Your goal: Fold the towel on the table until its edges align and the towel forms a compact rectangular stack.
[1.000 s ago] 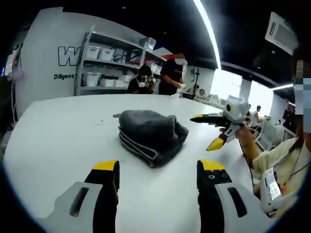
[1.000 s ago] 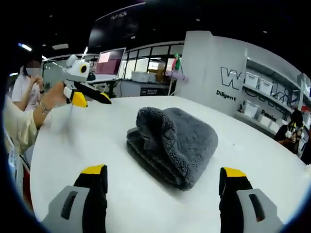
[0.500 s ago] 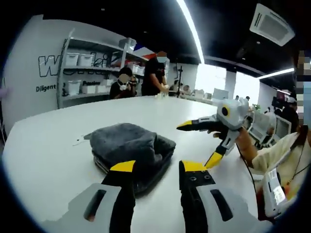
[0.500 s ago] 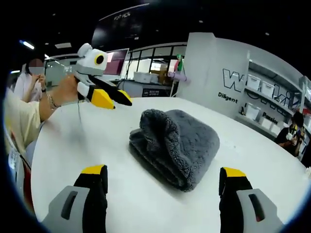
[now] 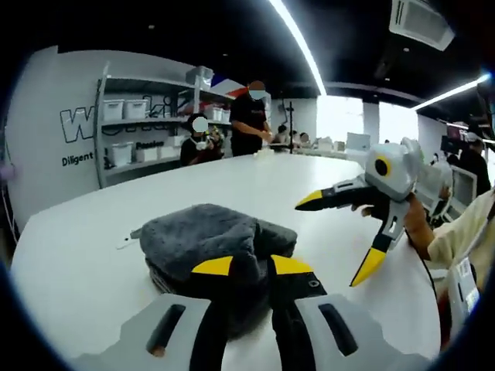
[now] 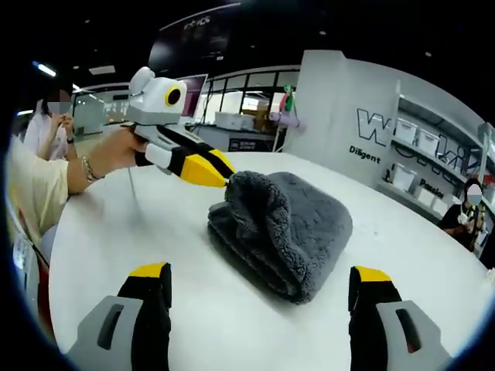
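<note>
Pinching the grey towel's [image 6: 282,232] upper fold, left gripper [image 6: 220,176] looked nearly shut on it, likely to straighten edges; right gripper [image 6: 261,297] hung wide open, empty.

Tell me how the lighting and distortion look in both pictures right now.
Left gripper view: ceiling light strips glare white and bend with the fisheye; the towel stays sharp. Right gripper view: dimmer ceiling, table evenly lit, towel pile crisp, wall lettering curved.
</note>
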Motion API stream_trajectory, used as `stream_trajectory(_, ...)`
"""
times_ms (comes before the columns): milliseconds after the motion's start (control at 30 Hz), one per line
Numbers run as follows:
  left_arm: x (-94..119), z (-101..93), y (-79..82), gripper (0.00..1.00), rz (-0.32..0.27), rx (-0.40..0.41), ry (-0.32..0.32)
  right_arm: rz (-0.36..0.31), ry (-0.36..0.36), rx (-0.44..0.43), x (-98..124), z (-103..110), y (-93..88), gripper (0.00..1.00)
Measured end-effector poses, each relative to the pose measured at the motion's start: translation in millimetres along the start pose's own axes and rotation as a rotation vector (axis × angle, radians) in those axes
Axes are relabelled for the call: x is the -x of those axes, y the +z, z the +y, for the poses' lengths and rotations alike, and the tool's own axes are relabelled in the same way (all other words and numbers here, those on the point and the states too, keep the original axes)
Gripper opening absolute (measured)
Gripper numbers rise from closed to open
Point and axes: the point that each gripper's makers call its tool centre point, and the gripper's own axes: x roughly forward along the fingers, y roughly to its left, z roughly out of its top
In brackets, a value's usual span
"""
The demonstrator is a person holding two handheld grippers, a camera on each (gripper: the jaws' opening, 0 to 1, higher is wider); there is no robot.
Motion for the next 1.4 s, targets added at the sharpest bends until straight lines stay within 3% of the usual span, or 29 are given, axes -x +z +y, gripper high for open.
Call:
stream_trajectory(167,-2.6,6.5,-3.6,0.03,0.005,-0.01,0.024,0.008,0.003,0.006,-1.1,1.8,-1.8,0.97)
stream_trajectory(433,3.0,5.6,-2.4,0.02,-0.02,-0.045,0.018,0.01,0.008,0.009,-2.1,2.3,-1.7,0.97)
stream_trajectory(767,20.8,10.3,7.6,0.02,0.023,-0.065,-0.023,-0.002,0.012,0.017,-1.7,1.3,-0.8,0.89)
stream_trajectory(867,20.5,10.8,2.0,0.01,0.056,-0.062,-0.028,-0.036,0.001,0.06,-0.3,0.8,5.1,0.75)
stream_trajectory(1000,18.1,11.7,-0.1,0.01,0.064,-0.042,-0.032,-0.095,-0.027,0.166,3.9,1.3,17.9,0.43)
stream_trajectory(1100,17.6,10.7,1.9,0.02,0.055,-0.03,-0.04,-0.129,-0.018,0.207,5.5,8.1,23.5,0.26)
stream_trajectory(1233,19.2,11.6,5.5,0.02,0.046,-0.029,-0.036,-0.115,-0.012,0.256,-3.4,13.8,19.8,0.19)
stream_trajectory(1333,19.4,11.8,6.3,0.02,0.042,-0.017,-0.043,-0.082,0.01,0.34,-13.5,21.7,11.3,0.06)
stream_trajectory(1400,19.4,11.3,6.1,0.02,0.04,-0.011,-0.046,-0.042,0.008,0.383,-21.7,23.6,5.1,0.06)
